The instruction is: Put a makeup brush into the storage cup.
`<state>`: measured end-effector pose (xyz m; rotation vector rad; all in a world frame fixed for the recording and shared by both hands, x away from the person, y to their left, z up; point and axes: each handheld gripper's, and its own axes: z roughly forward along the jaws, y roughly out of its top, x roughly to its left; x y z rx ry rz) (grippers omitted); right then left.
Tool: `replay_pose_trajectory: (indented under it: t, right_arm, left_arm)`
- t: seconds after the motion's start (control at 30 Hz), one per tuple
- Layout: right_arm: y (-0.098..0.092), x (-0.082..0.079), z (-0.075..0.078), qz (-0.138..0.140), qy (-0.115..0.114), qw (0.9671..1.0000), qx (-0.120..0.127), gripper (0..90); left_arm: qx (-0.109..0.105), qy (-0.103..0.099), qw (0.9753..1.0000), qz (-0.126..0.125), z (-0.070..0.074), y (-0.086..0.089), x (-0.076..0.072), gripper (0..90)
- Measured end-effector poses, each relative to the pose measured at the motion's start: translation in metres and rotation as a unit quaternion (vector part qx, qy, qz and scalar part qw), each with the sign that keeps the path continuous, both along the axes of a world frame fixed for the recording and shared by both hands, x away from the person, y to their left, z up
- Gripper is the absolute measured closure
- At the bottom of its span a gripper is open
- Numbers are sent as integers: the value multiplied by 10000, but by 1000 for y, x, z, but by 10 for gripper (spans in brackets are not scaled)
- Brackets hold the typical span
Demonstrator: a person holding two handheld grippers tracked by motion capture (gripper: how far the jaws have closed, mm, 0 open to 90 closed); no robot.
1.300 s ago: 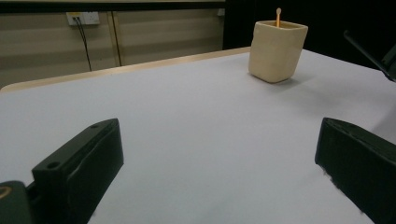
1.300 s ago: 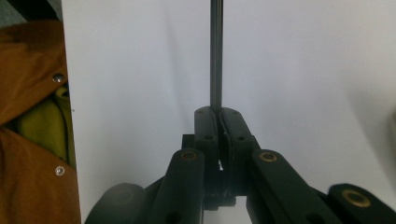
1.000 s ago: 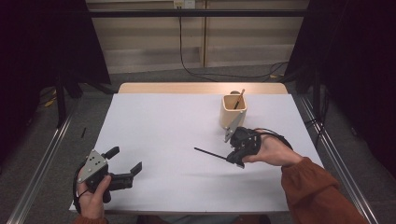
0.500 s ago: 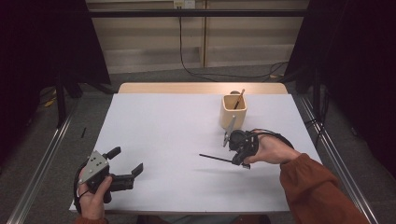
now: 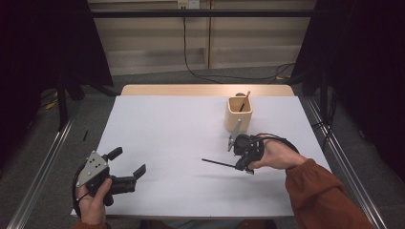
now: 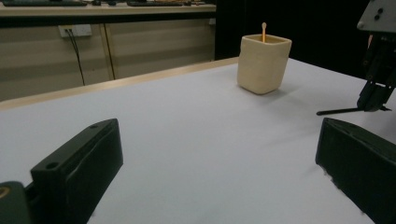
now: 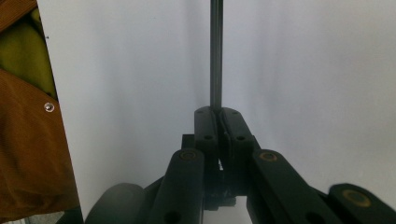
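Note:
A thin black stick (image 5: 218, 163) points left over the white table, and my right gripper (image 5: 240, 166) is shut on its right end. In the right gripper view the stick (image 7: 216, 56) runs straight up from the closed jaws of my right gripper (image 7: 217, 112). A cream square cup (image 5: 239, 113) with a wooden stick in it stands just behind that gripper; from the left gripper view the cup (image 6: 263, 63) is far ahead. My left gripper (image 5: 128, 164) rests open at the table's front left, jaws wide apart with nothing between them.
The white table (image 5: 181, 129) has a wooden strip along its far edge. Metal rails run along the floor on both sides. A wall with cables lies beyond. A brown sleeve (image 5: 320, 195) comes in at the bottom right.
My right gripper has drifted a little right and toward the front with the black stick. The left gripper has stayed put.

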<state>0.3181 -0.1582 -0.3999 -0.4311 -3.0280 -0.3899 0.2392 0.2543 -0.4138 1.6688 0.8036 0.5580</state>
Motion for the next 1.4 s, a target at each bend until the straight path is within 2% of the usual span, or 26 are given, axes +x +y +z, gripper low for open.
replay_pose_trajectory:
  t: [0.1, 0.2, 0.4, 0.5, 0.7, 1.0, 1.23, 1.4]
  right_arm:
    - [-1, 1, 1, 2, -58, 9999, 154, 861]
    - [-1, 0, 2, -24, -60, 9998, 198, 861]
    - [-3, -1, 3, -26, -110, 9996, 252, 861]
    - [-2, 0, 2, -2, -116, 9996, 256, 861]
    - [-2, 1, 1, 2, -88, 9996, 274, 861]
    - [1, 1, -2, -3, -71, 9996, 282, 861]
    - [0, 1, -1, -21, -79, 9996, 288, 861]
    - [-1, 0, 0, -8, -85, 9996, 275, 861]
  left_arm:
    - [-75, -46, 10000, -18, 6, 0, 1, 12]
    - [-139, -93, 9999, 10, 12, 0, 5, 10]
    - [-173, -198, 9996, -82, 22, -5, 13, 6]
    - [-89, -236, 9995, -175, 24, -13, 19, 5]
    - [-148, -198, 9988, -432, 27, -31, 31, 4]
    - [-57, -157, 9971, -740, 36, -54, 44, 7]
    - [-23, -96, 9960, -893, 41, -62, 52, 5]
    - [-2, -71, 9939, -1101, 40, -66, 56, 5]
